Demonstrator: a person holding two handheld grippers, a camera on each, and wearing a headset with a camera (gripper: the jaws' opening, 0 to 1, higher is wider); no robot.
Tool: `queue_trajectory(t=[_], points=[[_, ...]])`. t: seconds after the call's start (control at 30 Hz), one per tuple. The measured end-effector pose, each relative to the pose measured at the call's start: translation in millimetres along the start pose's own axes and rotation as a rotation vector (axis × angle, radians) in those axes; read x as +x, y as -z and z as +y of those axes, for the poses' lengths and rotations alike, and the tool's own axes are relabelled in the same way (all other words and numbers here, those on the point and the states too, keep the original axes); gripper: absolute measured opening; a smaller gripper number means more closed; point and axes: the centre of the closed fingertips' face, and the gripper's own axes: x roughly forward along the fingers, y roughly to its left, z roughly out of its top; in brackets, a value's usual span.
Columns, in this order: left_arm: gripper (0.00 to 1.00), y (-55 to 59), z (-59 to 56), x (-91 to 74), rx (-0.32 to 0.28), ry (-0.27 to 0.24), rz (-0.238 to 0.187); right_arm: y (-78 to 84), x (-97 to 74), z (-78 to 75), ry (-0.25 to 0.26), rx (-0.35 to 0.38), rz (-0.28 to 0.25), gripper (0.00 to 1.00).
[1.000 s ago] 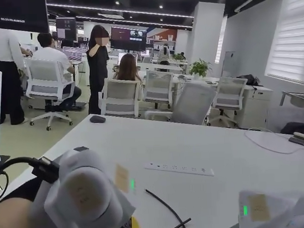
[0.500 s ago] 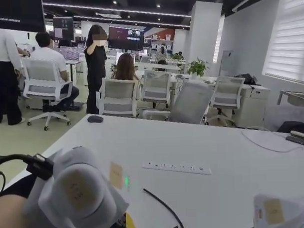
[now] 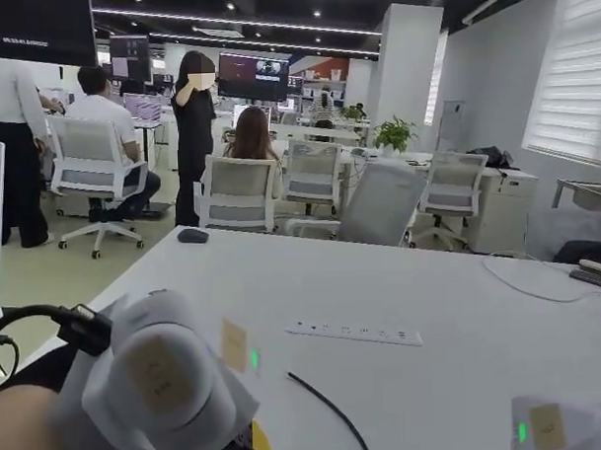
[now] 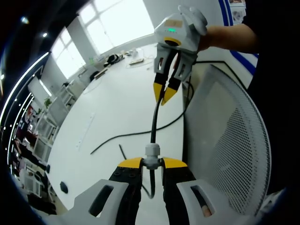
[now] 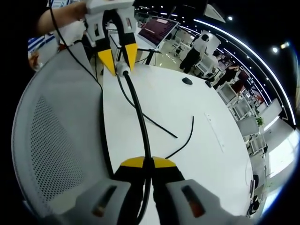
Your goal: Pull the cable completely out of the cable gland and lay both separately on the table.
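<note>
While the left gripper [image 4: 152, 163] pinches the cable gland [image 4: 152, 152], the right gripper [image 4: 164, 96] pinches the cable [image 4: 154, 122], apparently straight between them.

White table [image 3: 381, 281], power strip [image 3: 354, 333] on it, black mouse [image 3: 192, 235] near far edge, potted plant [image 3: 394, 135] beyond

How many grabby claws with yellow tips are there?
2. The left yellow-tipped black gripper clamps the white plastic cable gland on the thin black cable. The right yellow-tipped gripper pinches that cable farther along.
</note>
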Motion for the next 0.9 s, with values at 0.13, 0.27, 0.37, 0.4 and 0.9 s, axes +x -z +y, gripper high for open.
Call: queue_trajectory(t=[0.13, 0.27, 0.37, 0.4, 0.9], points=[[0.16, 3.7, 1.1, -2.1, -0.001, -0.004, 0.008, 10.6, -0.2, -3.3, 0.012, 0.006, 0.025, 0.02], [0.16, 5.5, 1.6, -3.4, -0.003, -0.005, 0.013, 17.4, -0.3, -2.5, 0.011, 0.015, 0.043, 0.02], [0.16, 5.2, 1.5, -3.2, -0.003, -0.006, 0.013, 18.4, 0.0, 0.2, -0.002, 0.031, 0.050, 0.03], [0.16, 5.7, 2.0, -3.0, 0.000, -0.008, 0.018, 17.3, -0.5, 1.0, -0.007, 0.031, 0.055, 0.03], [0.16, -1.7, 2.8, -2.5, 0.000, -0.006, 0.002, -100.1, -12.9, 24.0, -0.061, -0.050, -0.196, 0.23]])
